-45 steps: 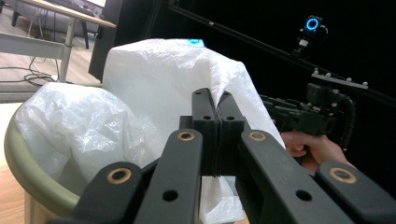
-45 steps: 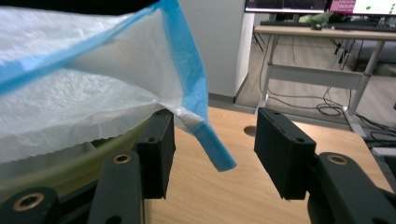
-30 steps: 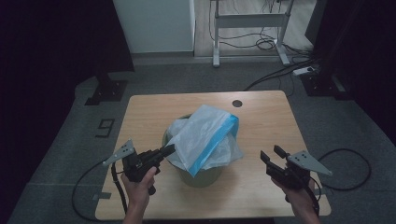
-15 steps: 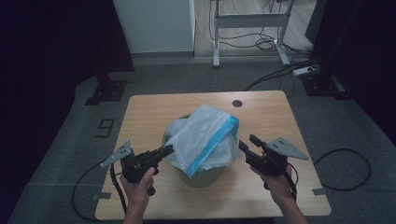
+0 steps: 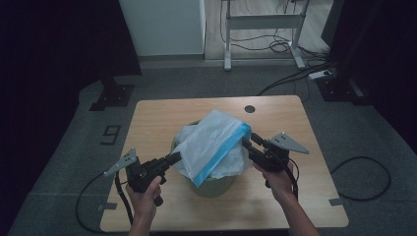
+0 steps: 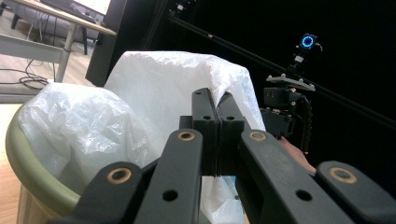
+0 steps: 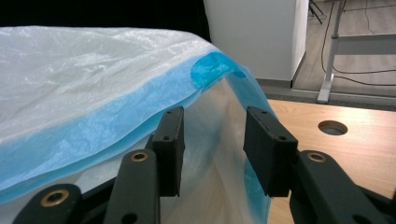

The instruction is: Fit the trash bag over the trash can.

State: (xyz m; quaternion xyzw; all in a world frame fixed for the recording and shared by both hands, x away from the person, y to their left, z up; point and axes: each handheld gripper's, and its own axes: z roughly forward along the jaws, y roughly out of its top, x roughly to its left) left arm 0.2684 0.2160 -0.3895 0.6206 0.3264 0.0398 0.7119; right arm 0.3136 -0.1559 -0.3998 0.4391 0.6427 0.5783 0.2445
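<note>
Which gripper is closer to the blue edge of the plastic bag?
Right. The right gripper has been closing, its jaws astride the bag's blue edge at the corner, not yet pressing. The left gripper is shut on the white plastic at the bag's opposite side, apart from the blue.

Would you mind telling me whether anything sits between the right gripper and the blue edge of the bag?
Nothing visible does. The right gripper has just been closing, and its jaws already straddle the bag just under the blue edge, pads not yet pressing. The left gripper is shut on the bag's far side, out of the way.
</note>
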